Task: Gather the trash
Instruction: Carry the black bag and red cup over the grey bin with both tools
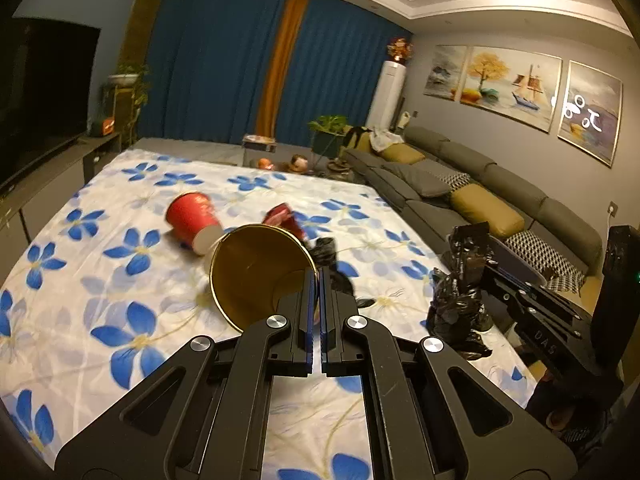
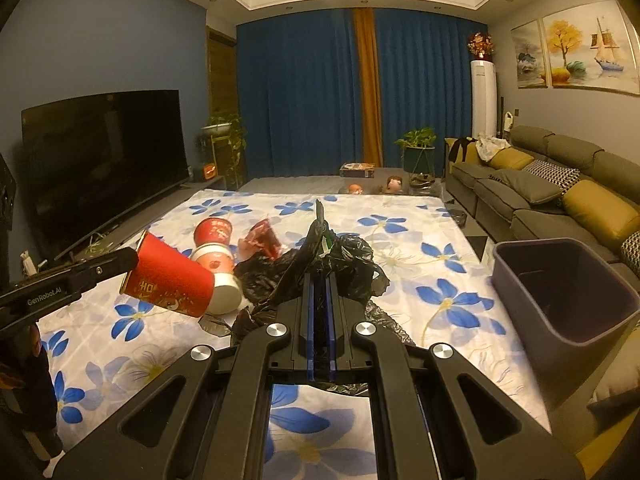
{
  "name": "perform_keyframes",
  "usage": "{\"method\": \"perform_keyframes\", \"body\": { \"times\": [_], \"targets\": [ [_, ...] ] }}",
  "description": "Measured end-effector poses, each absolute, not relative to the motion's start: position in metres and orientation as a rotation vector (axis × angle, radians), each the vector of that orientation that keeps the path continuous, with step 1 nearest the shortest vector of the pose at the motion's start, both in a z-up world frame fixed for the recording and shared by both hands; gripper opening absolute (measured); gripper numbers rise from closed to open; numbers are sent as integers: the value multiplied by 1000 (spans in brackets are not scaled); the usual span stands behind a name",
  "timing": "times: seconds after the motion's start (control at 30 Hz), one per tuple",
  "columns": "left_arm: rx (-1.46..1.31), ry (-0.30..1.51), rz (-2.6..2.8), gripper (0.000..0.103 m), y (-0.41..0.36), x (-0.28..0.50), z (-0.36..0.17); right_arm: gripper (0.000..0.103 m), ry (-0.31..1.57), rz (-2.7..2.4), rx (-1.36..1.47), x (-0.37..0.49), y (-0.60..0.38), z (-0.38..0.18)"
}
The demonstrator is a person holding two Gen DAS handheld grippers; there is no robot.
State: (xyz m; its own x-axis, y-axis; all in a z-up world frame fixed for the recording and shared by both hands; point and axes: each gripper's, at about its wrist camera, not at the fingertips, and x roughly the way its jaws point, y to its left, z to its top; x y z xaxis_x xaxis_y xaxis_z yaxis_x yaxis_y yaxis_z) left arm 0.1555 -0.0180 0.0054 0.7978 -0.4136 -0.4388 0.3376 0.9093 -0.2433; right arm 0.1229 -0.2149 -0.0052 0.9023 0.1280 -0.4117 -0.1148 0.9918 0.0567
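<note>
1. Above the flowered sheet [image 2: 404,276], the left gripper [image 1: 316,280] pinches the rim of a red paper cup [image 2: 170,280], held clear of the sheet.
2. The right gripper [image 2: 320,280] is clamped on a black plastic bag [image 2: 344,264].
3. Two more red cups [image 2: 214,232] and a crumpled red wrapper [image 2: 262,240] lie just beyond the bag.
4. A grey bin [image 2: 560,292] stands at the sheet's right edge, beside the sofa [image 2: 532,196]; the sheet between bag and bin lies open.
</note>
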Motion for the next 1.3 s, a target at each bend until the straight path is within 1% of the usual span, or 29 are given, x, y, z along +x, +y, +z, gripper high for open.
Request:
{"method": "perform_keyframes", "body": {
  "times": [0.4, 0.83, 1.03, 1.3],
  "targets": [
    [-111, 459, -480, 1, -68, 166, 27, 6, 398, 56, 28, 126, -252, 7],
    [-81, 444, -568, 1, -127, 186, 37, 6, 377, -62, 36, 136, -305, 12],
    [-68, 416, -634, 1, -167, 194, 50, 6, 358, -173, 46, 142, -349, 21],
    [-44, 387, -752, 1, -238, 203, 62, 6, 363, -300, 78, 149, -403, 18]
  ]
}}
